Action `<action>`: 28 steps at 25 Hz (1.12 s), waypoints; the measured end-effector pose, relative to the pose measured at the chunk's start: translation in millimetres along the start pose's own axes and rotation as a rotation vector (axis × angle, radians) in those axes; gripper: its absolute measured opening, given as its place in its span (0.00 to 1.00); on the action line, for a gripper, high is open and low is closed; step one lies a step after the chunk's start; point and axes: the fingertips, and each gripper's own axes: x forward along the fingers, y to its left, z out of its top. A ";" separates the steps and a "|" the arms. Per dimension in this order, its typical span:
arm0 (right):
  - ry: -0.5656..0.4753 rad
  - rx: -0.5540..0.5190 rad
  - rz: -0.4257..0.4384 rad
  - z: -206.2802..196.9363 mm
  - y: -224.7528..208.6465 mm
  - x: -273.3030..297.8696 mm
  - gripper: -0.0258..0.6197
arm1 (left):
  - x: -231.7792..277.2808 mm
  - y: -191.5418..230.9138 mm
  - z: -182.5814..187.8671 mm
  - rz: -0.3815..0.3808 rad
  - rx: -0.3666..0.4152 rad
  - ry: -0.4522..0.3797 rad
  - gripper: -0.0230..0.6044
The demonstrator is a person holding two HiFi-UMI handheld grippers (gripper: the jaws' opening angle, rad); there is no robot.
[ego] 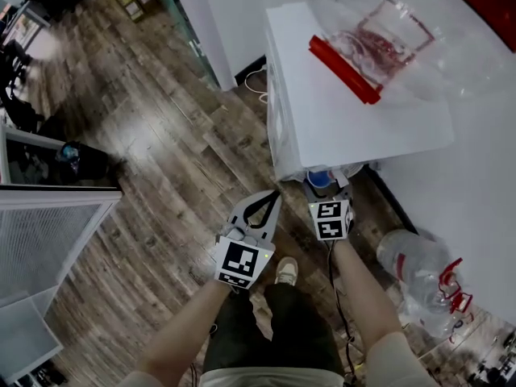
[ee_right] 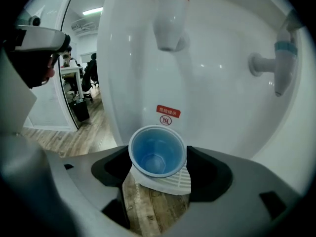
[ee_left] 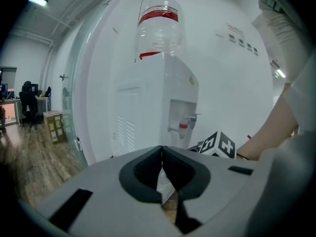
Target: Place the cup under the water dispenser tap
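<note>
A blue plastic cup (ee_right: 157,152) sits upright between the pads of my right gripper (ee_right: 159,168), which is shut on it. The cup hangs in the white water dispenser's (ego: 355,127) alcove, just over the slotted drip tray (ee_right: 175,182). It is below and slightly in front of the red-capped tap (ee_right: 169,19); a blue-capped tap (ee_right: 281,63) is to the right. In the head view the cup (ego: 319,177) peeks out under the dispenser's front edge ahead of the right gripper (ego: 326,190). My left gripper (ego: 276,193) is shut and empty, left of the right one, pointing at the dispenser (ee_left: 168,98).
An inverted clear water bottle (ego: 379,39) with a red band stands on the dispenser. A spare bottle (ego: 419,272) lies on the wooden floor at the right. Cardboard boxes (ee_left: 53,126) and a glass partition (ego: 48,240) are off to the left. White walls stand behind the dispenser.
</note>
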 end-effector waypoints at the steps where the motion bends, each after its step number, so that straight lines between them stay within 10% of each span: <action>1: -0.007 -0.002 -0.007 -0.5 0.3 1.9 0.59 | -0.6 0.1 -2.0 -0.001 0.002 0.002 0.05; 14: 0.021 0.108 -0.012 1.7 -0.1 -25.5 0.71 | -22.5 4.5 0.4 0.004 0.000 0.065 0.05; 28: -0.020 0.197 -0.016 70.3 10.1 -156.5 0.33 | -87.8 0.9 73.6 -0.017 0.006 0.064 0.05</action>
